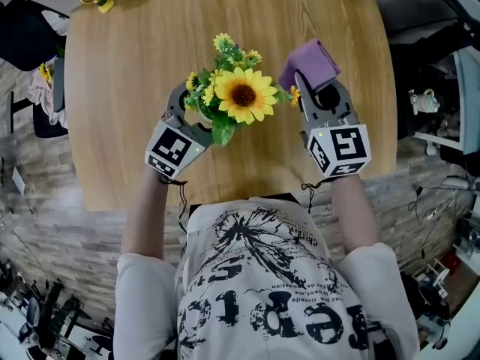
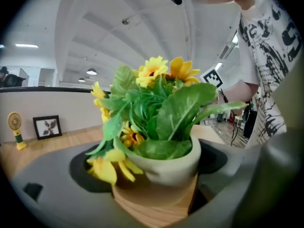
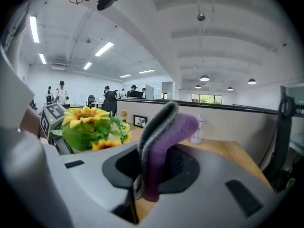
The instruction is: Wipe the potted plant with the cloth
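so the left hand-held gripper (image 1: 196, 115) is clamped on the cream pot of yellow sunflowers (image 2: 171, 167), and the right hand-held gripper (image 1: 321, 87) is pinching a folded purple cloth (image 1: 311, 62) beside it

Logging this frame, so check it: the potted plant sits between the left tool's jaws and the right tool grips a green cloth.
One error: the cloth is purple, not green, as the right gripper view shows. The right tool does grip it, and the potted plant sits between the jaws of the left tool.
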The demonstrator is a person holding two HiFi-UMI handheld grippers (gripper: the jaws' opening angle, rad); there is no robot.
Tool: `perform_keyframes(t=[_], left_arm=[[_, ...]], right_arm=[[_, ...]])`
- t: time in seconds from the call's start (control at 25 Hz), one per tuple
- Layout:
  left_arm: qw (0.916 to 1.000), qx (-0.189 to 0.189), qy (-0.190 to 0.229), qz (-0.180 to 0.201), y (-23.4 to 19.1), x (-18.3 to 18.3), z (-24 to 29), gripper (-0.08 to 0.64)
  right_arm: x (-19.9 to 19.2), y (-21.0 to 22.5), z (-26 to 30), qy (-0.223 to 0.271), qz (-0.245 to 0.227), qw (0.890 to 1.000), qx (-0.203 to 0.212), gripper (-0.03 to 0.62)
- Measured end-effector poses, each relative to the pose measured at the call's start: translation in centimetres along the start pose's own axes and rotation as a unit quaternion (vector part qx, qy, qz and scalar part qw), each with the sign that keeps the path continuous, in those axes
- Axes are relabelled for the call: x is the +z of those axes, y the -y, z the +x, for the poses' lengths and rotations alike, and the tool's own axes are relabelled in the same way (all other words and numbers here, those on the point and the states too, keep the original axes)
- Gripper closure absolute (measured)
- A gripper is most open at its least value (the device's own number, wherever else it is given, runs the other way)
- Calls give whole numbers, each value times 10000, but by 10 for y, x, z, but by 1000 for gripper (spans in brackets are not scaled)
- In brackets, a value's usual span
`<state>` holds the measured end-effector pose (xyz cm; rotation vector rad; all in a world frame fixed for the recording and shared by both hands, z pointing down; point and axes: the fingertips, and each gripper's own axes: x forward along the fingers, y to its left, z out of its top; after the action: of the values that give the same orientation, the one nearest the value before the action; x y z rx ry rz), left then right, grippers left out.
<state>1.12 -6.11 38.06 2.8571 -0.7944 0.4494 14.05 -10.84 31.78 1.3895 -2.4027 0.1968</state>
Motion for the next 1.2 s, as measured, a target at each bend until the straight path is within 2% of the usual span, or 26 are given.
perform_keyframes(t=[0.28, 0.56, 0.72, 0.84, 1.04, 1.2], left_arm=[[9980, -431, -451, -50, 2, -53, 25, 40], [9942, -730, -790, -97, 1, -89, 38, 40], [9939, -777, -763, -161, 2, -93, 43, 38], [9944, -767, -730, -33, 0, -93, 45, 37], [9918, -991, -810, 33, -5, -95, 48, 28], [9918, -925, -868, -153, -7, -96, 45, 12]], right_arm=[[-13, -5, 13, -14, -327, 9995, -46, 515], [-13, -21, 23, 44, -149, 9998, 142, 515], [-21, -19, 22, -29, -102, 9999, 128, 515], [-27, -17, 21, -75, -91, 9999, 72, 515], [-27, -16, 27, -145, -147, 9998, 26, 514], [-26, -17, 29, -181, -162, 9997, 30, 514]])
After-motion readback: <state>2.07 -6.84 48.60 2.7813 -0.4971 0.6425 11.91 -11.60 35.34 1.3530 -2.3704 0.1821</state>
